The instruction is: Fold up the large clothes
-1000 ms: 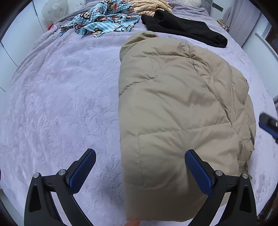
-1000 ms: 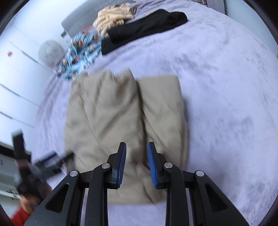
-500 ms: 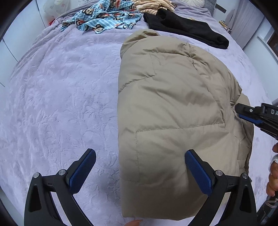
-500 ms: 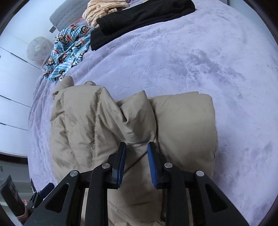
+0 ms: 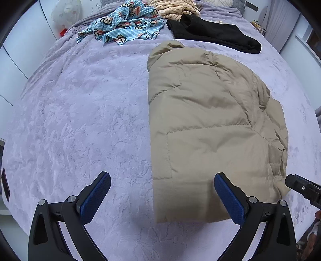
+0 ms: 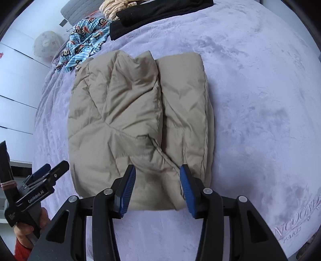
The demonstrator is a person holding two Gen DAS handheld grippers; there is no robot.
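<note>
A beige puffer jacket [image 5: 208, 124] lies folded lengthwise on the lilac bedspread [image 5: 84, 112]; it also shows in the right wrist view [image 6: 136, 120] with a sleeve folded over its middle. My left gripper [image 5: 162, 192] is wide open and empty, above the jacket's near left corner. My right gripper [image 6: 157, 181] is open and empty, its fingers either side of a seam at the jacket's near edge. The right gripper's tip [image 5: 301, 187] shows at the jacket's right edge in the left wrist view. The left gripper [image 6: 46, 174] shows at the left in the right wrist view.
At the bed's far end lie a blue monkey-print garment [image 5: 124, 24], a black garment [image 5: 212, 34] and a striped beige garment [image 5: 172, 8]. White cupboard doors [image 5: 22, 46] stand to the left. A white round bag [image 6: 47, 46] sits by the wall.
My right gripper has opened from nearly shut and drawn back to the jacket's near edge. My left gripper has pulled back a little; it stays open.
</note>
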